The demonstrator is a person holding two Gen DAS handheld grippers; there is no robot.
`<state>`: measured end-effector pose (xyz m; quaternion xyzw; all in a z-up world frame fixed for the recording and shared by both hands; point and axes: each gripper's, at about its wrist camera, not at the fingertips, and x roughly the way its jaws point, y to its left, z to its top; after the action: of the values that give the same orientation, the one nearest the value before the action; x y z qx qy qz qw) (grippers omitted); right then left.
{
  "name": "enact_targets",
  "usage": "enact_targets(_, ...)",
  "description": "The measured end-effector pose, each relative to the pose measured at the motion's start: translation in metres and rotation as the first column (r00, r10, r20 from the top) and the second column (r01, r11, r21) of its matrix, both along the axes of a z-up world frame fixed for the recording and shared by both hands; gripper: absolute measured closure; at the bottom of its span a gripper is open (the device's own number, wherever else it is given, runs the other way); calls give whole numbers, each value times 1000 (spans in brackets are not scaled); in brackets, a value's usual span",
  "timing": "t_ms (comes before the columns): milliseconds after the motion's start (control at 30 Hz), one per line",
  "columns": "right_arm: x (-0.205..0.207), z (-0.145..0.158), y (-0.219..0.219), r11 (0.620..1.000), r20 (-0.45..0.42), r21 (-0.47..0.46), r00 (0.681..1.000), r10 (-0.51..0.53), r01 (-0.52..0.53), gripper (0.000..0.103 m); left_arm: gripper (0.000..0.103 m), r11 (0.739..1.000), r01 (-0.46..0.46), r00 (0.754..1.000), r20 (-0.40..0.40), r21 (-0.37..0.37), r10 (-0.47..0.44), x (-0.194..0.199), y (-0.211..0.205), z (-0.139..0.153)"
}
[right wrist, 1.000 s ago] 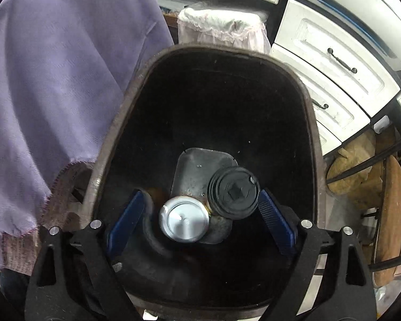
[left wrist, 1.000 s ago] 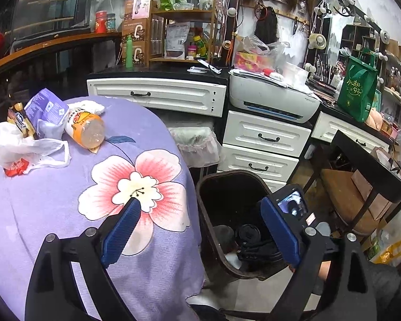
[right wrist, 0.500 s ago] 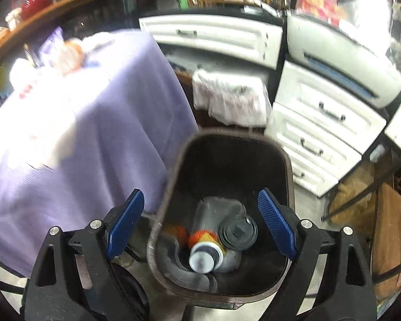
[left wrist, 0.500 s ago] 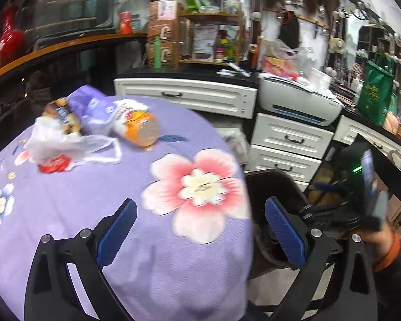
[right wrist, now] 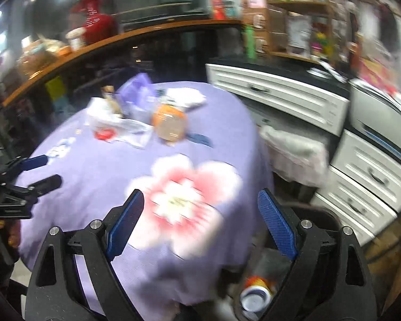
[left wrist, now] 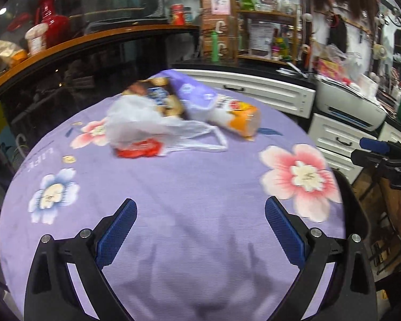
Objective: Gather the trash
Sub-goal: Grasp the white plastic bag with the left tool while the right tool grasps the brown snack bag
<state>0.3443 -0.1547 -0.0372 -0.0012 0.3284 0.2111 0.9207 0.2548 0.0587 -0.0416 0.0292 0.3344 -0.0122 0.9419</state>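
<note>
Both tools wide, empty; only the right view with the bin's (right wrist: pixel 331 219) can (right wrist: pixel 255 295).

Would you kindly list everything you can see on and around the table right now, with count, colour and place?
table: one, round, lilac flowered cloth, centre
plastic bag: one, white, crumpled, far side of table
red wrapper: one, under the bag's near edge
orange bottle: one, lying on its side, right of the bag
purple packet: one, behind the bottle
snack packet: one, dark printed, behind the bag
trash bin: one, dark, on the floor right of the table
can: one, silver-topped, inside the bin
drawers: several, white, behind the table
left gripper: open, empty
right gripper: open, empty
</note>
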Motion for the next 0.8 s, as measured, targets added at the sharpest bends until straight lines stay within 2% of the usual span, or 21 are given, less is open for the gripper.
enact_targets(233, 27, 13, 87, 989, 23, -26, 989, 146, -145, 17, 8, 999, -38, 999, 15, 35, 38, 20, 50, 10)
enact_targets(300, 28, 15, 101, 986, 29, -30, 986, 164, -164, 17, 8, 997, -48, 999, 22, 56, 47, 36, 64, 13)
enact_targets(467, 34, 16, 129, 977, 31, -46, 978, 209, -207, 17, 12, 999, -41, 999, 3, 27, 41, 86, 99, 7)
enact_targets(667, 52, 11, 138, 973, 7, -83, 976, 218, -217, 17, 28, 996, 26, 998, -62, 86, -21, 143, 118, -14)
enact_targets(733, 59, 11, 139, 973, 2, -84, 976, 216, -215, 17, 29, 994, 58, 995, -81, 95, -51, 155, 119, -19)
enact_targets(800, 68, 10, 142, 973, -3, -86, 977, 215, -215, 17, 39, 990, 84, 993, -87, 116, -74, 162, 118, -23)
